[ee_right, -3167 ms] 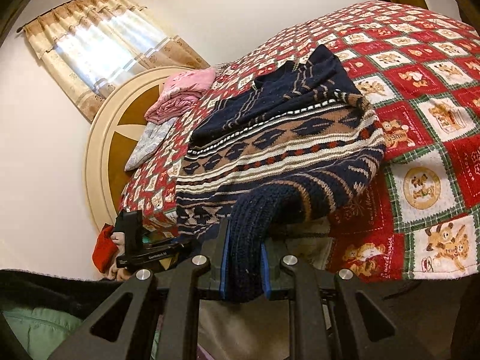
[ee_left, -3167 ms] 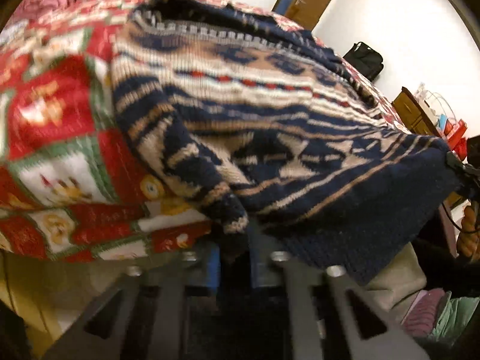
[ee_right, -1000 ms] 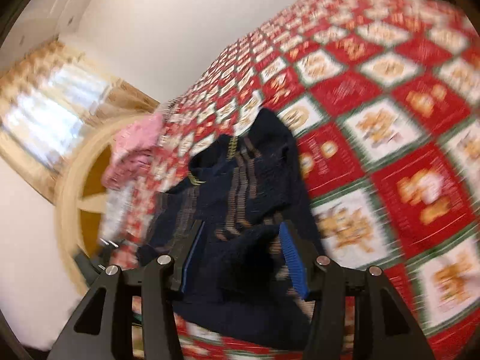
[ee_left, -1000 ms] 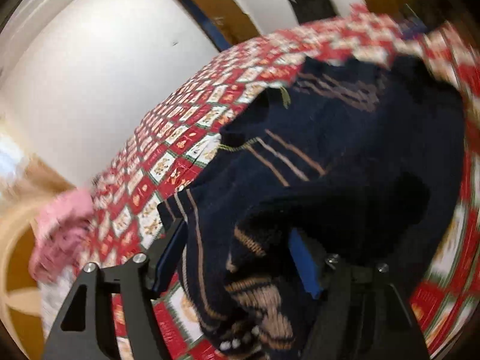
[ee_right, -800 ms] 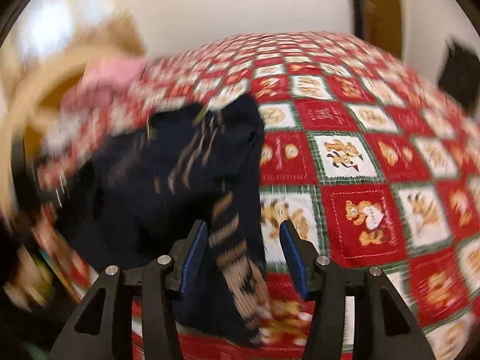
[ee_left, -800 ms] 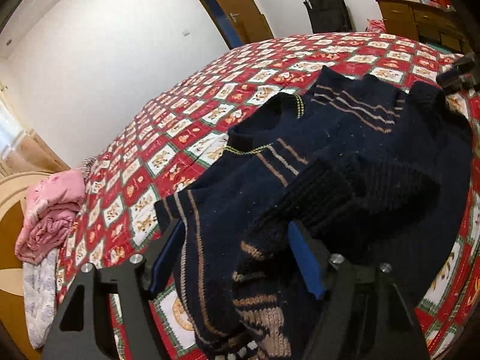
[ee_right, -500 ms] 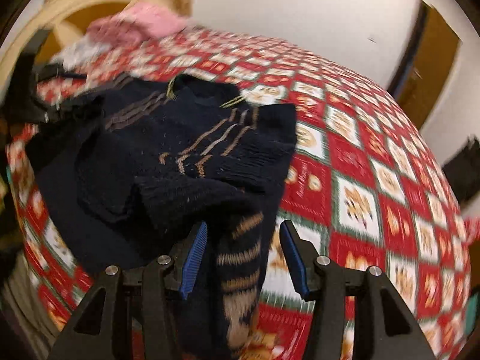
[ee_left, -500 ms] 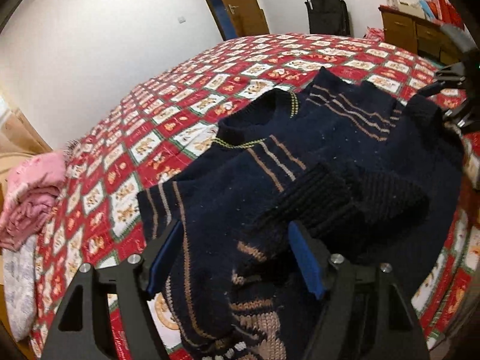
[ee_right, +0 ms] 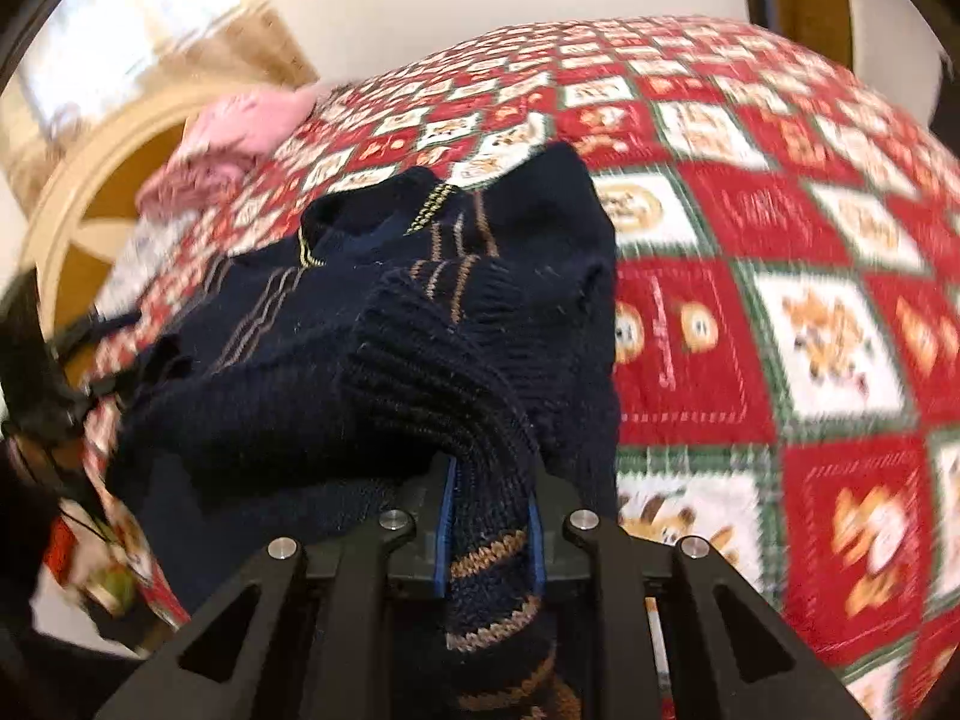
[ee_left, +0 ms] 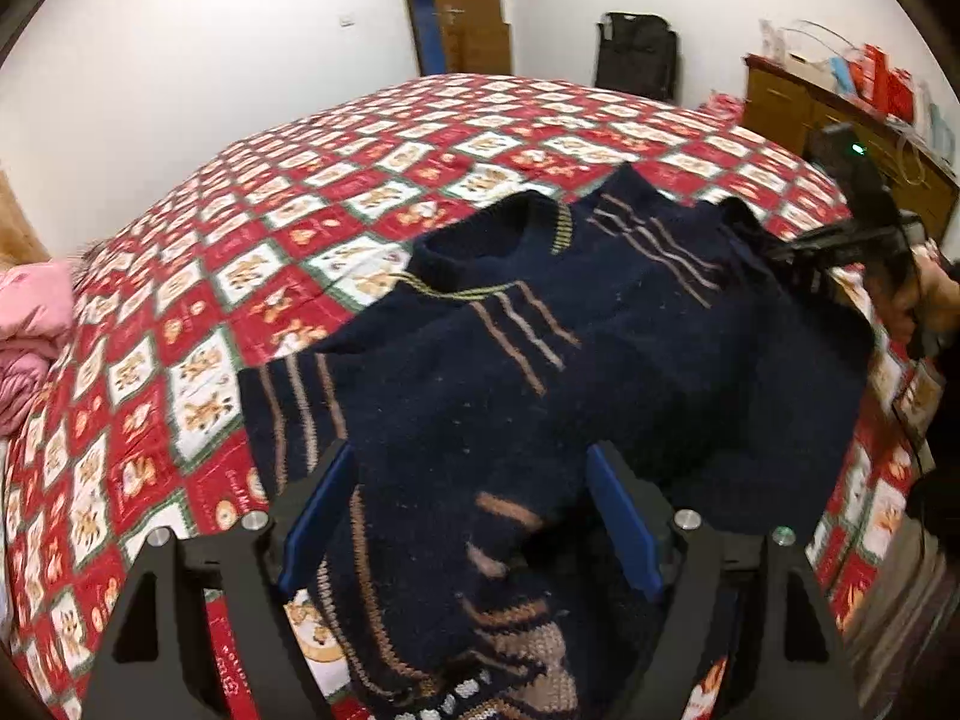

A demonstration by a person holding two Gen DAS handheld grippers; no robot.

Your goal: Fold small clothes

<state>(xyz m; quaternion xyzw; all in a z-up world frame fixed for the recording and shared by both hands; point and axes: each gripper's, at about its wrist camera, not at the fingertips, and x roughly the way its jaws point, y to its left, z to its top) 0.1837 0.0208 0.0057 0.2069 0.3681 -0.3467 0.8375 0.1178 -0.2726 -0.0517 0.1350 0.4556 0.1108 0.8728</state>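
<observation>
- Between my right gripper (ee_right: 489, 531) fingers: a ribbed, striped fold of the navy sweater (ee_right: 384, 336) is pinched. The jaws have just been closing and the blue pads now press the knit from both sides, so this side is clenched on the garment.
- At my left gripper (ee_left: 471, 525): the fingers stand wide. The jaws have just been opening further. A striped part of the sweater lies between the blue pads, but I see neither pad pressing it, so I count this side as released.
- Just beyond the fingers: the sweater lies on the bed (ee_left: 252, 252), near its front edge, on the red-and-white checked quilt. It is doubled over; the collar (ee_left: 480, 252) points away from me and plain navy knit is turned up over the rest.
- Judgement on progress: one large fold looks laid. The bundle is still lumpy, with loose ends bunched near both grippers, and its outline is not square. Remaining: tuck in the loose ends, fold once more, flatten.
- Farther out: a pink pile of clothes (ee_left: 30, 324) sits at the head of the bed, well apart from the sweater. I cannot tell whether it is finished work.
</observation>
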